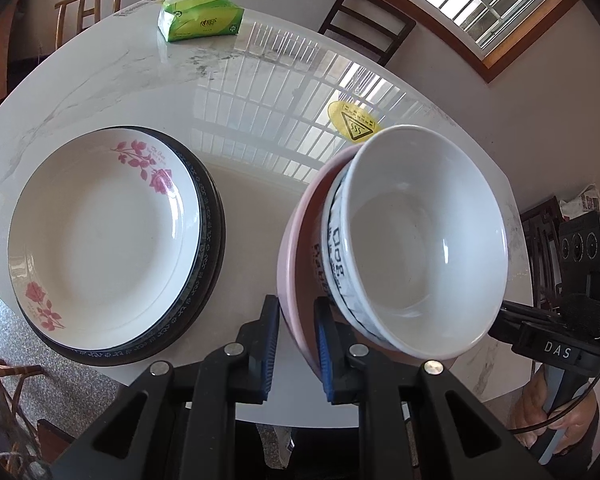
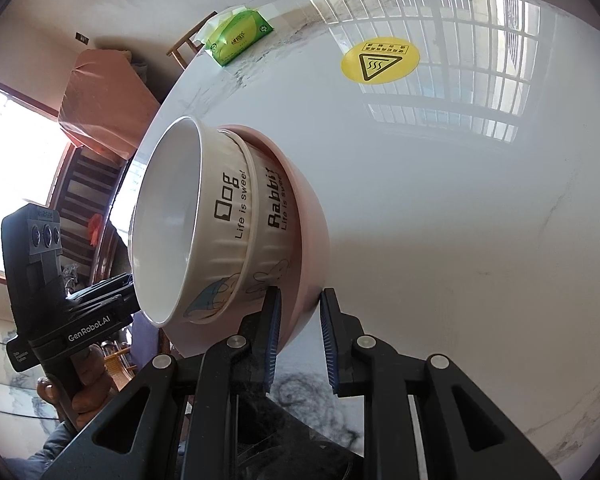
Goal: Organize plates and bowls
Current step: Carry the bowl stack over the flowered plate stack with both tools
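Three nested bowls hang tilted between my grippers: a pink bowl (image 1: 300, 232) outermost, a white "Rabbit" bowl (image 2: 276, 216) inside it, and a white "Dog" bowl (image 1: 420, 240) innermost. My left gripper (image 1: 296, 308) is shut on the pink bowl's rim, one blue pad inside and one outside. On the opposite side, my right gripper (image 2: 300, 296) is shut on the pink bowl (image 2: 308, 208) the same way. Left of the bowls, a rose-patterned white plate (image 1: 100, 240) tops a stack with a blue-patterned plate (image 1: 204, 216) and a dark plate beneath.
The white marble table (image 1: 140, 80) carries a green tissue pack (image 1: 200, 20) at its far edge and a yellow warning sticker (image 1: 354, 122) behind the bowls. Wooden chairs (image 1: 368, 20) stand beyond the table. A hand (image 1: 556, 420) holds the right gripper's handle.
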{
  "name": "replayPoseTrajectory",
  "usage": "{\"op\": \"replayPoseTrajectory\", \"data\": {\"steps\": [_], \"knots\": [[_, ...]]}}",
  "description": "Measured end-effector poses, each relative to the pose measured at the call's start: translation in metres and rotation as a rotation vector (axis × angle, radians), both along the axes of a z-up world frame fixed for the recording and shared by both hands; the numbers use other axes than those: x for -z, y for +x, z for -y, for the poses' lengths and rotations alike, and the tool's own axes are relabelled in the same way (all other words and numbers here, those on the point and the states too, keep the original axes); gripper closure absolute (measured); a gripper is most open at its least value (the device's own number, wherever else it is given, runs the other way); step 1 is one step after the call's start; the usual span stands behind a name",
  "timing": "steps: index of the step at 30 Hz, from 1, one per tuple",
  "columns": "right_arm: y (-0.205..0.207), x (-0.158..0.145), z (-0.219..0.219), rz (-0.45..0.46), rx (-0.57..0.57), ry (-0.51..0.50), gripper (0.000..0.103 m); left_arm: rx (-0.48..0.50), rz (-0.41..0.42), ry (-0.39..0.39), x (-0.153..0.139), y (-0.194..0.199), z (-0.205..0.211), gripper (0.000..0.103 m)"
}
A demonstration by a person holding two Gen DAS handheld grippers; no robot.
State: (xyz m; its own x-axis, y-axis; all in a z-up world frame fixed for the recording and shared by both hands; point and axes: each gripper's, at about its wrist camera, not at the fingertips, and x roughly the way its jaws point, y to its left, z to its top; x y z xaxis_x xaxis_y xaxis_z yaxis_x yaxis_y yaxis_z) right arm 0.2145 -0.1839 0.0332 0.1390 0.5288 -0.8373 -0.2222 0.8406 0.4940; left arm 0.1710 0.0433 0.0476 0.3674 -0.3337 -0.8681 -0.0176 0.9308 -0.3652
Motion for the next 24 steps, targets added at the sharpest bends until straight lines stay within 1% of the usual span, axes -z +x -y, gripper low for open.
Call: {"op": "replayPoseTrajectory", "data": {"steps": [9,17,19,24], "knots": [[0.004,-0.019,-0.017,0.034,-0.026,0.047,0.084,-0.078,0.052,0.016,-0.028,-0.014,-0.032,0.086],[0.010,-0.035,-0.057,0.061,-0.095,0.097,0.083,-0.166,0.084,0.038,-0.048,-0.027,-0.073,0.087],[0.011,-0.036,-0.067,0.060,-0.109,0.108,0.083,-0.185,0.086,0.039,-0.052,-0.023,-0.084,0.087],[0.014,-0.038,-0.093,0.058,-0.139,0.127,0.083,-0.229,0.090,0.044,-0.053,-0.024,-0.107,0.087]]}}
